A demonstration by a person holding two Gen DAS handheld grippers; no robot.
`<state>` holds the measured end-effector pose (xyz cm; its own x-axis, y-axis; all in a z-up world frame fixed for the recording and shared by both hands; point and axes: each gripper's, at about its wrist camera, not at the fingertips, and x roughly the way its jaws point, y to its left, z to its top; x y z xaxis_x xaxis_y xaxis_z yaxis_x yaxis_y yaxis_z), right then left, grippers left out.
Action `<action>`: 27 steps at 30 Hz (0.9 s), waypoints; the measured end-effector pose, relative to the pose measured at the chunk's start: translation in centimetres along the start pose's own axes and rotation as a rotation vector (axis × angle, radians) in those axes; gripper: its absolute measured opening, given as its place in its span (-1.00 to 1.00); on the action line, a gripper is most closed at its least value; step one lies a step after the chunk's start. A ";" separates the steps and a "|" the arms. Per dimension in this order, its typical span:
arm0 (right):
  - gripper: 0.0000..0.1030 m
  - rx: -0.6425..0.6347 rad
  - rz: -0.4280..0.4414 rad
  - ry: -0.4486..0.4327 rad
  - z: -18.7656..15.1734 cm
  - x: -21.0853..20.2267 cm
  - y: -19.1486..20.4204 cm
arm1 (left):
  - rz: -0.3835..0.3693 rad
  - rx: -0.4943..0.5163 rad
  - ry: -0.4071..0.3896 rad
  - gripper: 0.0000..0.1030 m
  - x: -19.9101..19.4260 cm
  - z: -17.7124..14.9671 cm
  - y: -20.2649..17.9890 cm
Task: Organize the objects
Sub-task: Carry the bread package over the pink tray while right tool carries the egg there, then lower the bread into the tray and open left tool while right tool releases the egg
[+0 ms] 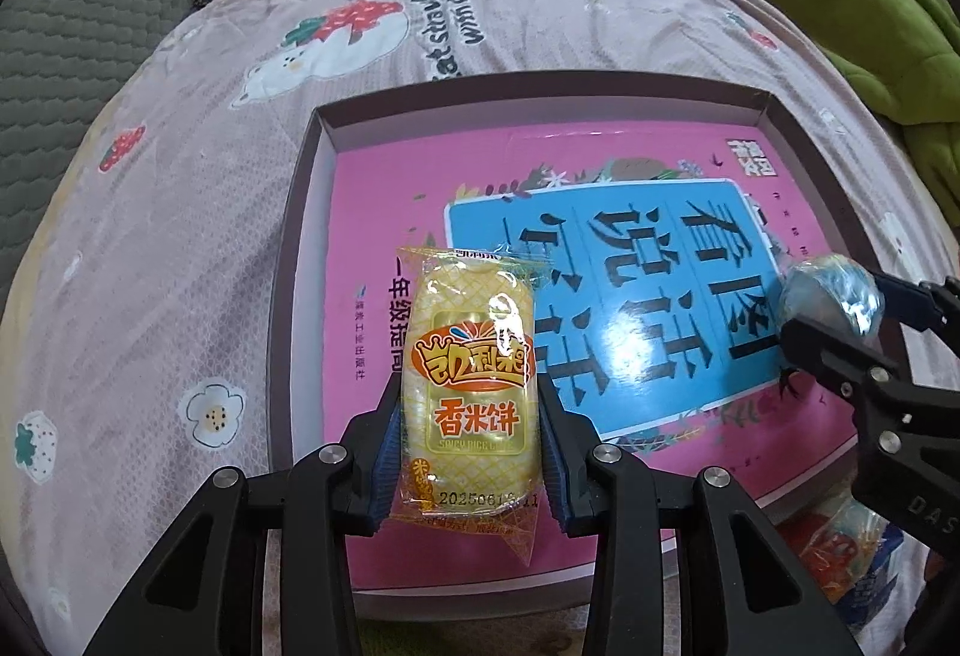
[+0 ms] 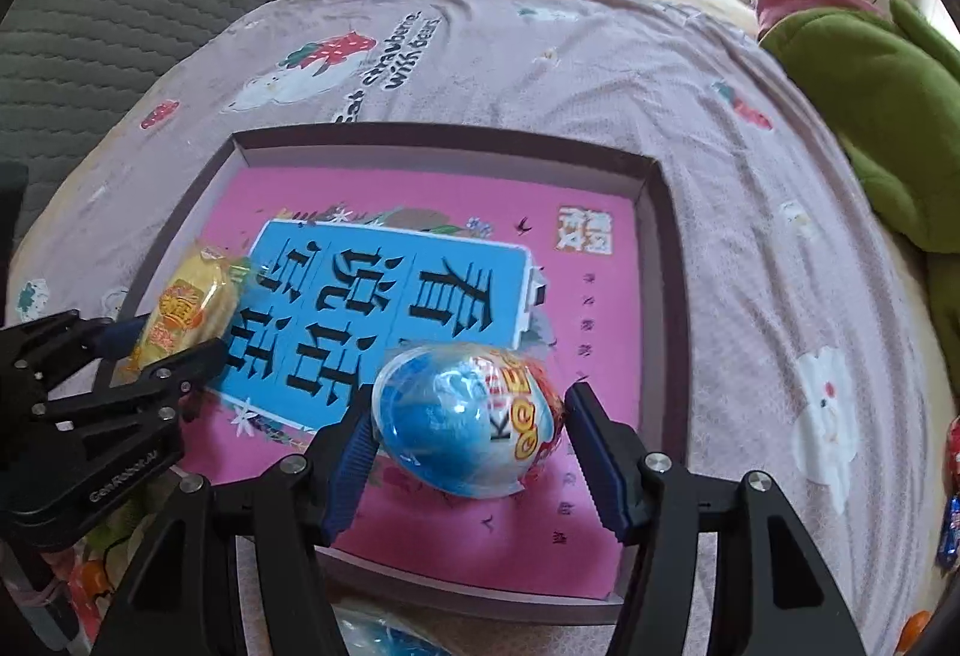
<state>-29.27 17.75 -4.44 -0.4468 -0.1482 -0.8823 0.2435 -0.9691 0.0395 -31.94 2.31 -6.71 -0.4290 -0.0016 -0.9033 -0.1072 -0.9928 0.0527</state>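
We see two grippers over one shallow box lined with a pink book. Left gripper clamps one yellow rice cracker packet at the box's near-left corner. Right gripper stands wide around one blue toy egg; contact unclear. Wrappers beside the box are cut off.

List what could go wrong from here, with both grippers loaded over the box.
1. The blue egg is round and glossy; the right gripper touches it clearly on one side only, so it may slip or roll across the pink book.
2. The left gripper pinches the rice cracker packet; squeezing could crush it.
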 end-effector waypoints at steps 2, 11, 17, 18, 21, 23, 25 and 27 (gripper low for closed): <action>0.21 0.007 0.012 0.007 0.0 0.1 -0.1 | -0.002 0.001 0.006 -0.20 0.2 -0.1 0.0; 0.21 0.006 0.000 -0.024 0.0 -0.4 -0.1 | 0.009 0.032 -0.034 0.18 -0.2 -0.1 -0.5; 0.21 0.008 -0.001 -0.046 0.2 -1.8 -0.2 | -0.030 -0.002 -0.059 0.21 -1.9 0.0 0.1; 0.21 0.016 0.004 -0.054 0.2 -2.1 -0.3 | -0.022 -0.002 -0.061 0.21 -2.3 0.0 0.2; 0.21 0.024 0.021 -0.068 0.3 -2.9 -0.2 | -0.010 -0.011 -0.077 0.21 -3.5 0.0 0.4; 0.21 0.015 0.023 -0.069 0.3 -3.3 0.1 | -0.012 -0.014 -0.094 0.21 -4.4 -0.1 0.6; 0.21 0.005 0.009 -0.072 0.5 -3.4 0.4 | -0.010 -0.022 -0.105 0.21 -4.9 0.0 0.8; 0.21 0.003 -0.012 -0.064 0.5 -3.2 0.5 | -0.021 -0.027 -0.108 0.21 -5.3 0.0 1.0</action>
<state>-28.11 17.70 -1.36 -0.5040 -0.1489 -0.8508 0.2355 -0.9714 0.0305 -29.78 1.28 -1.88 -0.5208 0.0306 -0.8531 -0.0936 -0.9954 0.0215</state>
